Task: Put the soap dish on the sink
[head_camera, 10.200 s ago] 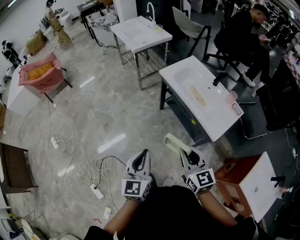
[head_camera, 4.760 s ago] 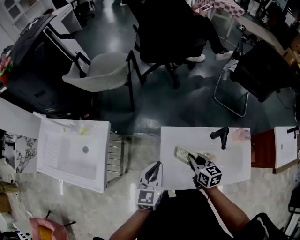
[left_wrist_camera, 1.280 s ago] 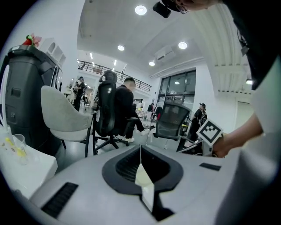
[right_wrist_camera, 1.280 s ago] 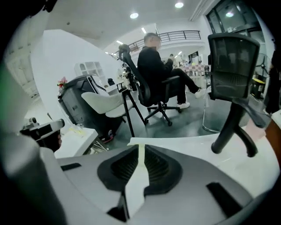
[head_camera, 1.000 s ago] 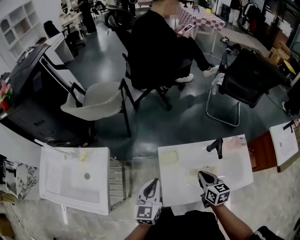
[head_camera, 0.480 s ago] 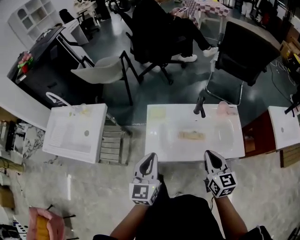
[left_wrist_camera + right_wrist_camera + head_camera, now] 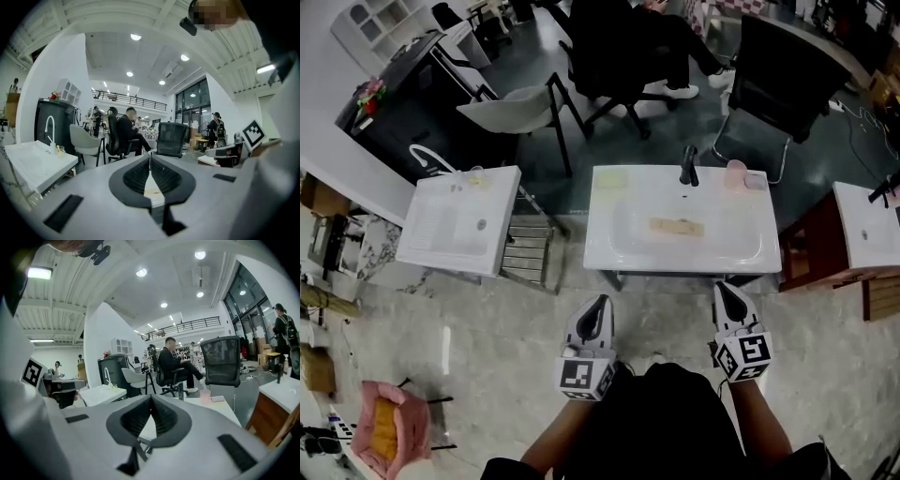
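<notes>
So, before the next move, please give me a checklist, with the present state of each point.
1. Soap dish on the sink, at its back left corner: ok.
2. Soap dish lies flat: cannot tell, too small.
3. Left gripper shut, nothing between its jaws: ok.
4. Right gripper shut, nothing between its jaws: ok.
5. Both grippers apart from the sink, over the floor: ok.

Wears a black top (image 7: 666, 422). Carries grey left gripper (image 7: 598, 302) and right gripper (image 7: 724, 289) with dark ribbed pads (image 7: 136, 176). Bears white cubes (image 7: 585, 375) with black square markers.
</notes>
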